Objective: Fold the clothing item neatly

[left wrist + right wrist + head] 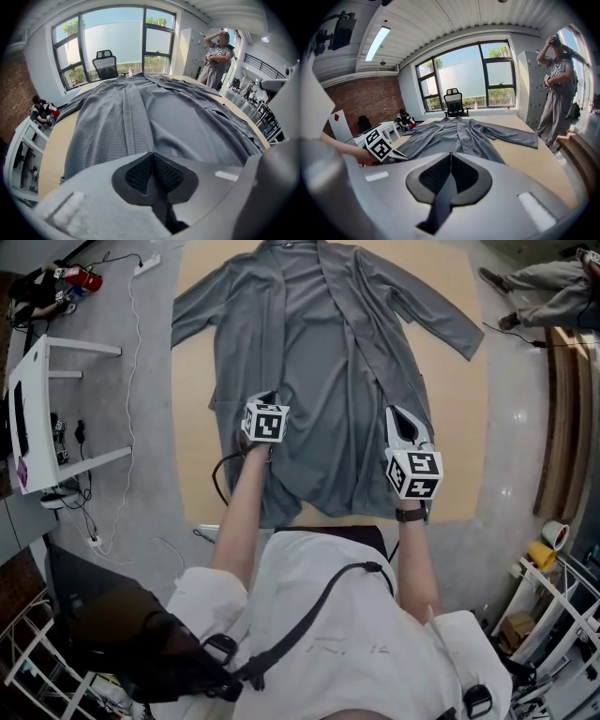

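A grey open-front cardigan (319, 362) lies spread flat on the tan table (192, 456), sleeves out to both sides and hem towards me. My left gripper (265, 401) points steeply down onto the left front panel near the hem. In the left gripper view its pads meet at the tips (151, 153), pressed into the grey cloth (140, 108). My right gripper (400, 414) hovers over the right front panel, shut with nothing between its pads (451, 154). The cardigan (454, 133) stretches out ahead of it, and the left gripper's marker cube (377, 145) shows at its left.
A person (555, 89) stands off the table's far right corner. A white side table (37, 409) and cables (131, 381) occupy the floor at left. An office chair (105, 63) stands beyond the far edge, and shelving (553, 615) with boxes is at the lower right.
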